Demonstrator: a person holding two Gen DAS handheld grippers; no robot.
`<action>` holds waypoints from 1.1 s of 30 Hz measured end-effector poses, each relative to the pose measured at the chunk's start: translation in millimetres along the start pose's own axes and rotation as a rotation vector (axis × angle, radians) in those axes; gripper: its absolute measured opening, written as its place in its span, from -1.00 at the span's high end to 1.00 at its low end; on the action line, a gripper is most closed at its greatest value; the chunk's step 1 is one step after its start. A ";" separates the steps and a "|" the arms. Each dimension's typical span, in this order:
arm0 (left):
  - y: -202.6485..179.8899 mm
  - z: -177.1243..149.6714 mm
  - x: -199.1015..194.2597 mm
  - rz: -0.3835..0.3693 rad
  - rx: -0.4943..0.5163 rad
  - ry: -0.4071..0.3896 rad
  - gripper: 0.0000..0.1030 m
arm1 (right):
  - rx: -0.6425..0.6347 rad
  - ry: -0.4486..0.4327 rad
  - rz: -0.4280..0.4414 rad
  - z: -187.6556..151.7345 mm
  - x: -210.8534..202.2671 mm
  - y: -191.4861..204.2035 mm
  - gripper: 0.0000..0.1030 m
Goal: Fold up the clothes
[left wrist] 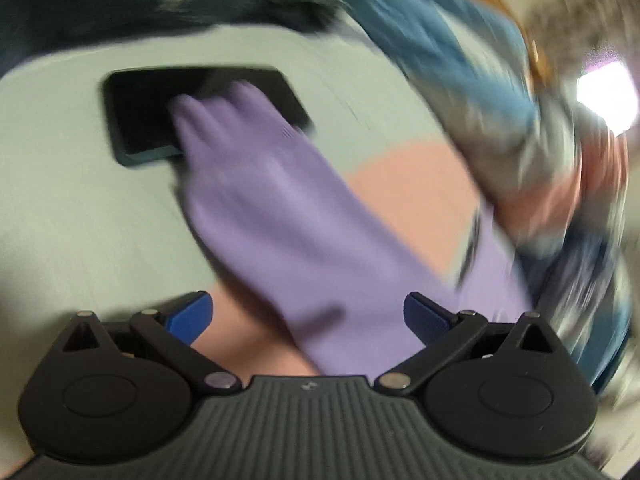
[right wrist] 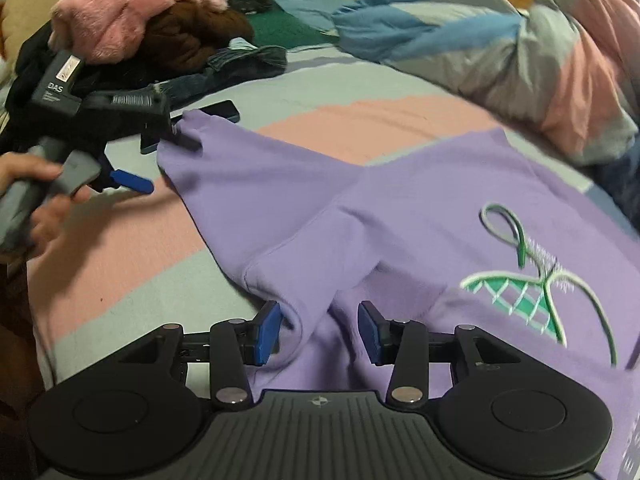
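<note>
A lilac sweatshirt with a green and white embroidered design lies spread on the striped bed cover. Its sleeve stretches away from the left gripper, whose blue pads are wide apart with the sleeve lying between them; this view is blurred. In the right wrist view the left gripper sits by the sleeve cuff at the far left. My right gripper is open, its pads either side of a raised fold of the sweatshirt at its near edge.
A black phone lies on the cover under the cuff; it also shows in the right wrist view. A pile of pink, brown and dark clothes sits far left. A bunched blue, grey and pink duvet lies along the back.
</note>
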State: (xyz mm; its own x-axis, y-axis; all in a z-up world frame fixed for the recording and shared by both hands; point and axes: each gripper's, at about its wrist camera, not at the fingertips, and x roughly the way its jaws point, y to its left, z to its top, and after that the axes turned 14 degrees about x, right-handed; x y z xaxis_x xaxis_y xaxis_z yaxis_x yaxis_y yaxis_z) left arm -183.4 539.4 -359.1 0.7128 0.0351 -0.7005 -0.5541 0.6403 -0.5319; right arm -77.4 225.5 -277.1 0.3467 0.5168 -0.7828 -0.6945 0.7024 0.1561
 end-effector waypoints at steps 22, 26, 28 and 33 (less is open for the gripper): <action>-11.2 50.7 -11.3 -0.007 0.017 -0.133 0.81 | 0.142 0.050 -0.150 -21.3 -6.9 -22.5 0.18; -118.2 54.7 -48.6 -0.074 0.334 -0.172 0.81 | 0.248 0.047 -0.204 -31.8 -19.0 -48.9 0.18; -176.0 41.2 -55.3 -0.172 0.448 -0.153 0.81 | 0.315 0.031 -0.215 -36.8 -28.9 -64.1 0.18; -309.6 -36.1 -41.1 -0.294 0.726 -0.034 0.81 | 0.467 -0.005 -0.269 -58.6 -59.7 -108.0 0.18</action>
State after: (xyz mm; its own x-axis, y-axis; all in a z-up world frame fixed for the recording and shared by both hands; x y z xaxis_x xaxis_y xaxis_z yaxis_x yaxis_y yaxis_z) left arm -56.7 312.0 -182.7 0.8060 -0.1980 -0.5579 0.0710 0.9679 -0.2409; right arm -60.1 90.1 -282.5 0.4776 0.2901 -0.8293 -0.2267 0.9526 0.2027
